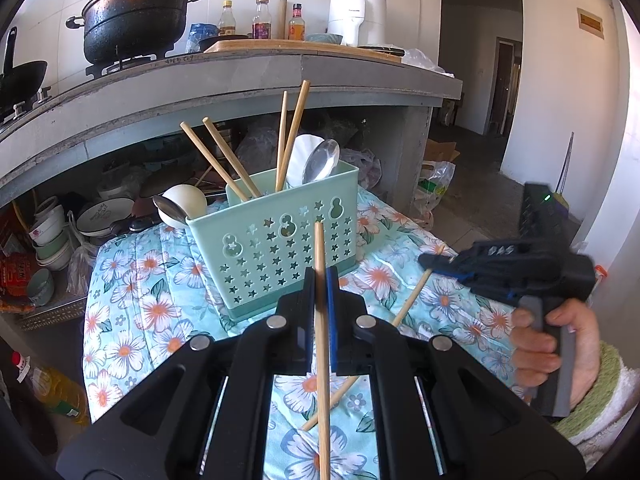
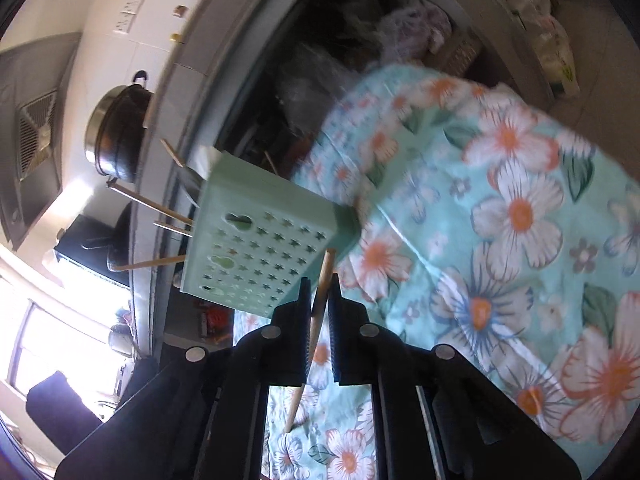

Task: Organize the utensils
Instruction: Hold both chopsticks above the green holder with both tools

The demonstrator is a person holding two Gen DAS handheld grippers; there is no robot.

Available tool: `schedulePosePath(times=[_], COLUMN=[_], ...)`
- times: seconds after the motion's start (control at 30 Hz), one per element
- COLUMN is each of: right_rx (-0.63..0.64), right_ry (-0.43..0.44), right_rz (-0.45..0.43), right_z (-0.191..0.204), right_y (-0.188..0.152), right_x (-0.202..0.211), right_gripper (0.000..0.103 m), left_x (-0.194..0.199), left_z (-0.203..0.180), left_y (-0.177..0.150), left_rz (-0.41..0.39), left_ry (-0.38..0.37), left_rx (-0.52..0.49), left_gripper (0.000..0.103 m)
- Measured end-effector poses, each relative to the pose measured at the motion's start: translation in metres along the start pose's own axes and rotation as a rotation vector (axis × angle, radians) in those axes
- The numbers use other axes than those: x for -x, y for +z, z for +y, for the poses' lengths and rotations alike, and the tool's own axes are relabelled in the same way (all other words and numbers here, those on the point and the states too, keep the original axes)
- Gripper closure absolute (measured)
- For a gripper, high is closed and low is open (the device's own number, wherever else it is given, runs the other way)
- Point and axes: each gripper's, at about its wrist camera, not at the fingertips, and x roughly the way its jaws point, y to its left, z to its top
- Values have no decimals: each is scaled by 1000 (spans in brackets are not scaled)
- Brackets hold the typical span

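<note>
Two tongs, each clamped on a chopstick — left tongs (image 1: 320, 280) on one chopstick (image 1: 322, 352), right tongs (image 2: 319, 292) on another (image 2: 316, 312).

The holder (image 1: 280, 248) is pale green plastic, smooth and a little glossy, with star-shaped holes cut in its wall. The chopsticks (image 1: 296, 128) in it are light bare wood, matt. Beside them one spoon (image 1: 322, 158) is shiny metal and another (image 1: 188, 200) looks like white glazed ceramic. The cloth (image 1: 168, 280) under the holder is soft printed fabric with flowers, matt and wrinkled. The left tongs (image 1: 320, 280) are matt black plastic with round metal screws. On the far tabletop (image 1: 240, 76), rough grey concrete, the pot (image 1: 136, 20) is dark, speckled metal with a shiny steel lid.
</note>
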Motion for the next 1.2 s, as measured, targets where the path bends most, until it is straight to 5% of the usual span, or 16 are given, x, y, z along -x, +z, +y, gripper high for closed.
schedulePosePath(times=[0.33,1.2], right_rx=[42,36], right_ry=[24,34], right_rz=[-65,-78], right_z=[10,10], right_y=[10,10], right_x=[32,38], right_gripper=[97,97], left_x=[-4,-5], left_z=[-3,-4], left_y=[1,1], left_rz=[8,10], left_ry=[2,2], left_rx=[-6,-10], left_gripper=[99,99])
